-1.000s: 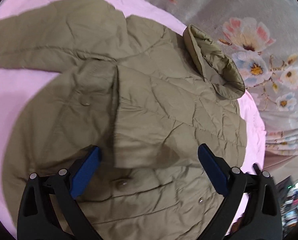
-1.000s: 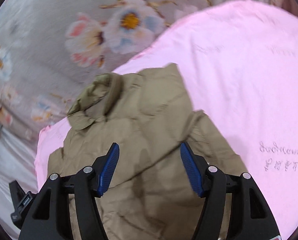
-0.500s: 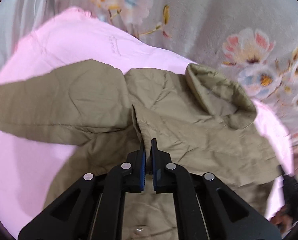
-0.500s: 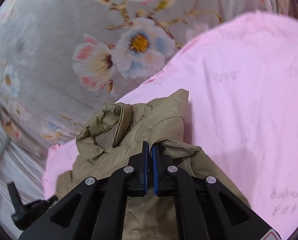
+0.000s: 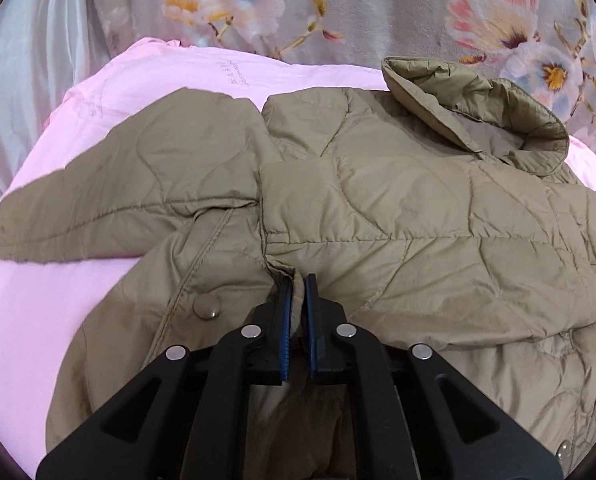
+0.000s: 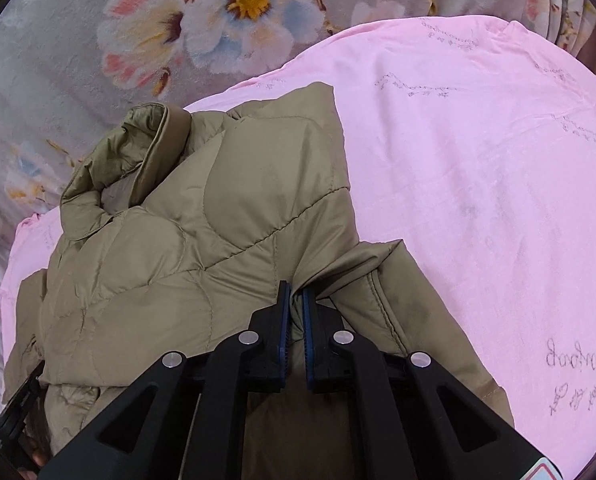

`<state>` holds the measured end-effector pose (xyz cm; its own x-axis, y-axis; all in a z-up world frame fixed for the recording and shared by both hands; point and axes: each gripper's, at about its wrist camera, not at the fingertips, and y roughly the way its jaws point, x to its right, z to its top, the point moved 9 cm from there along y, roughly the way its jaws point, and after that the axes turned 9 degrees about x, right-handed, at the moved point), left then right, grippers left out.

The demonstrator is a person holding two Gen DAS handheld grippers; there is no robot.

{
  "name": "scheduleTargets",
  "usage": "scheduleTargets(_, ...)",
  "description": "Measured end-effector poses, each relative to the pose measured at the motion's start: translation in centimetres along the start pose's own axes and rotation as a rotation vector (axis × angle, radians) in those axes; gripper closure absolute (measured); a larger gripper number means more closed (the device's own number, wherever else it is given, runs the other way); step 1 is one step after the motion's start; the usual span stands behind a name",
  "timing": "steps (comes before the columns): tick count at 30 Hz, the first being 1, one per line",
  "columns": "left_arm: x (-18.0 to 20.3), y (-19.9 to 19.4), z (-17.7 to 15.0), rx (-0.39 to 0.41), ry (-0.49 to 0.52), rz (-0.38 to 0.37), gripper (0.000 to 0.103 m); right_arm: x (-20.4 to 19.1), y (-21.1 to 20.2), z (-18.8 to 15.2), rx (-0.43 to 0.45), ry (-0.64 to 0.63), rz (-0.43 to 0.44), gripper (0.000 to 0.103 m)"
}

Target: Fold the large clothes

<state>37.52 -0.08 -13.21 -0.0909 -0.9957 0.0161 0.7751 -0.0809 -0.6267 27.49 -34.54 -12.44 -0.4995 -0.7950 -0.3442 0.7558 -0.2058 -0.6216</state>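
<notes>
An olive quilted jacket lies on a pink sheet, collar at the upper right and one sleeve stretched out to the left. My left gripper is shut on a pinched fold of the jacket near a snap button. In the right wrist view the same jacket has its collar at the left and a folded sleeve on top. There my right gripper is shut on a fold of fabric at the jacket's right side.
The pink sheet spreads wide to the right in the right wrist view. Behind it lies a grey blanket with large flowers, also visible as flowered blanket in the left wrist view. Silvery cloth hangs at the far left.
Both grippers were open above the jacket and have closed on folds of it. Both have dropped closer to the fabric, and the left view has rolled.
</notes>
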Motion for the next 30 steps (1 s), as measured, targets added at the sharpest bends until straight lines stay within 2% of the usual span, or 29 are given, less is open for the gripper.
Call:
scheduleTargets(6,-0.7,-2.6,-2.0,-0.009,0.002,-0.01,0.097,1.1,-2.0,-1.5,-0.009,-0.003,-0.004,0.1)
scheduleTargets(15,-2.4,-8.4,-6.3,-0.022,0.031,-0.011,0.097,4.6,-8.9,-6.4,-0.012,0.029,0.011,0.099)
scheduleTargets(18,-2.5,-9.1,-6.5,-0.028,0.032,-0.02,0.096,4.8,-9.8,-6.8,-0.024,0.039,0.017,0.096)
scheduleTargets(19,-2.7,-9.2,-6.3,-0.034,0.025,-0.025,0.095,4.7,-10.4,-6.7,-0.035,0.028,-0.001,0.089)
scheduleTargets(21,-3.4,-10.1,-5.8,-0.056,0.012,-0.031,0.085,4.4,-12.1,-6.4,-0.026,0.008,-0.022,0.081)
scheduleTargets(23,-4.3,-11.6,-4.8,-0.057,-0.021,-0.028,0.072,3.8,-14.6,-5.6,0.03,-0.023,-0.028,0.077)
scheduleTargets(24,-4.8,-12.7,-3.8,-0.037,-0.039,-0.027,0.067,3.3,-15.9,-4.9,0.068,-0.058,-0.041,0.076)
scheduleTargets(26,-4.8,-14.3,-1.8,0.012,-0.049,-0.027,0.064,1.8,-17.5,-3.6,0.118,-0.115,-0.046,0.076)
scheduleTargets(29,-2.3,-15.2,1.1,0.059,-0.026,-0.067,0.053,-2.6,-17.1,-2.8,0.105,-0.172,0.036,0.076)
scheduleTargets(30,-0.7,-14.8,1.5,0.063,-0.001,-0.082,0.052,-4.2,-16.3,-2.8,0.098,-0.192,0.062,0.076)
